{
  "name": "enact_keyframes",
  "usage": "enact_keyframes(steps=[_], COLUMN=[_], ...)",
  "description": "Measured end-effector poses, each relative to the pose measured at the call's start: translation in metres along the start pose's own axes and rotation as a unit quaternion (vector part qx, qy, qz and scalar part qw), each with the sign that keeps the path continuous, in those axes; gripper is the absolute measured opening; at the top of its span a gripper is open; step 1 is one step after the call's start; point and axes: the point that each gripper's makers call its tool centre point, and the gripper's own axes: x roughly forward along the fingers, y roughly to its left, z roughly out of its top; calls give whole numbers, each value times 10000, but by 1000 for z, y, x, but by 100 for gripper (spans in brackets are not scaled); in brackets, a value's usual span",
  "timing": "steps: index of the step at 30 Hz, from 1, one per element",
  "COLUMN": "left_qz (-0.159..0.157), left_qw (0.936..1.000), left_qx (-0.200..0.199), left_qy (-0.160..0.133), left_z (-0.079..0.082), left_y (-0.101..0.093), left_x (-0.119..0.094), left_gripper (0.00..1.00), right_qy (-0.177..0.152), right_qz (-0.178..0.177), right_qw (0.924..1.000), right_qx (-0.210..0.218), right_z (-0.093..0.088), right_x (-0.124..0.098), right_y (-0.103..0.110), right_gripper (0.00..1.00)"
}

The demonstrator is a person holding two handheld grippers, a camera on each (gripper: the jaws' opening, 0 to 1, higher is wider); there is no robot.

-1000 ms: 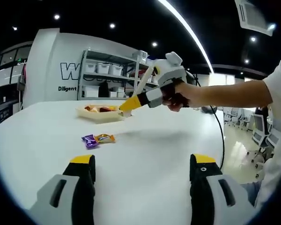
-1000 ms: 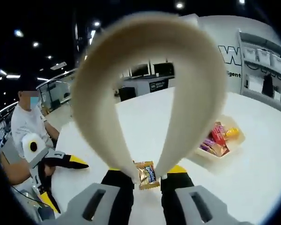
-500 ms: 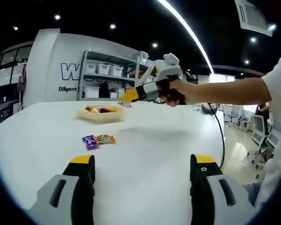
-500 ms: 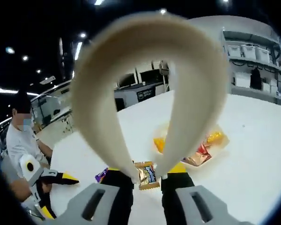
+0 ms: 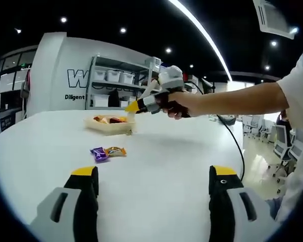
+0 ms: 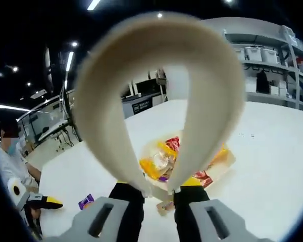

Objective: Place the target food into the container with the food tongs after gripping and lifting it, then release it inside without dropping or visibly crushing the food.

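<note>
Since a second ago my right gripper has carried the food tongs from beside the tray to right over it, and the gold-wrapped candy that sat pinched between the tong tips now shows lower down, below the tips and over the tray's near edge. I judge it is leaving the tongs, though I cannot tell whether a tip touches it. My right jaws are clamped on the two arms of the tongs, low near the tips, because squeezing there is what closes the tongs on the sweet. I hold them tips-down above the pile of wrapped sweets so the release falls inside the rim rather than onto the table. My left gripper stands idle just over the table with its jaws wide apart and nothing between them, well back from the tray. A purple candy and an orange candy lie touching each other on the table between it and the tray. On the far wall I read a large "W" and, under it, "Diligent"; the wrappers' print is too small to read.
</note>
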Motion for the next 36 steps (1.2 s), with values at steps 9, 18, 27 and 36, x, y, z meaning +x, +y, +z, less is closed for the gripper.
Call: enact_keyframes(steps=[9,18,27,36], left_qz=[-21,-23,-23,-44], left_qw=[10000,10000,10000,10000], left_qx=[12,1,-6,-14], left_qy=[22,27,46,38], left_z=[0,0,-1,0], left_y=[-2,-2,-1,-2], left_x=[0,0,1,1], left_gripper=[87,86,85,84], right_qy=[232,370,561,844], right_qz=[132,200,301,491], right_qw=[9996,9989,9978,9949], right_qx=[-16,-187,-176,-243], right_z=[-14,-37,-55,-71], right_x=[-3,-1,2,-36], right_y=[4,7,11,19], right_gripper=[17,18,16,17])
